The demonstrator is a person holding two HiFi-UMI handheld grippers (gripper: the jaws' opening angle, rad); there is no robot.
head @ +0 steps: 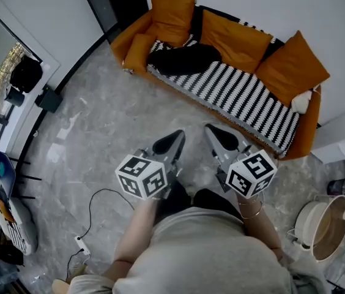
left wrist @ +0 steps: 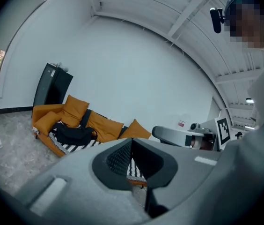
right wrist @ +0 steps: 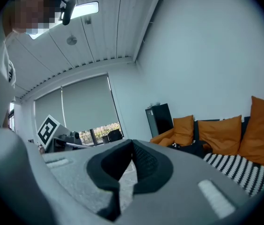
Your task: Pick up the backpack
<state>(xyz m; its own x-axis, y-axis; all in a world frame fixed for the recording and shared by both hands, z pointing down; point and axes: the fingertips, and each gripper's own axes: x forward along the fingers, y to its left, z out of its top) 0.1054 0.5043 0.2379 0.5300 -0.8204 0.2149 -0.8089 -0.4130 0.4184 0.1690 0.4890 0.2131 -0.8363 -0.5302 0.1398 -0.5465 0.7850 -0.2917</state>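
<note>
A black backpack (head: 182, 59) lies on the striped seat of an orange sofa (head: 137, 46), toward its left end; the same backpack (left wrist: 74, 133) shows in the left gripper view and, small, in the right gripper view (right wrist: 192, 148). My left gripper (head: 174, 141) and right gripper (head: 218, 133) are held side by side over the floor, well short of the sofa. Both point toward it and both are shut with nothing between their jaws.
Orange cushions (head: 292, 63) line the sofa back, with a white item (head: 301, 101) at its right end. A black cabinet (head: 114, 2) stands left of the sofa. A cable with a power strip (head: 82, 245) lies on the marble floor. Round containers (head: 320, 226) sit at the right.
</note>
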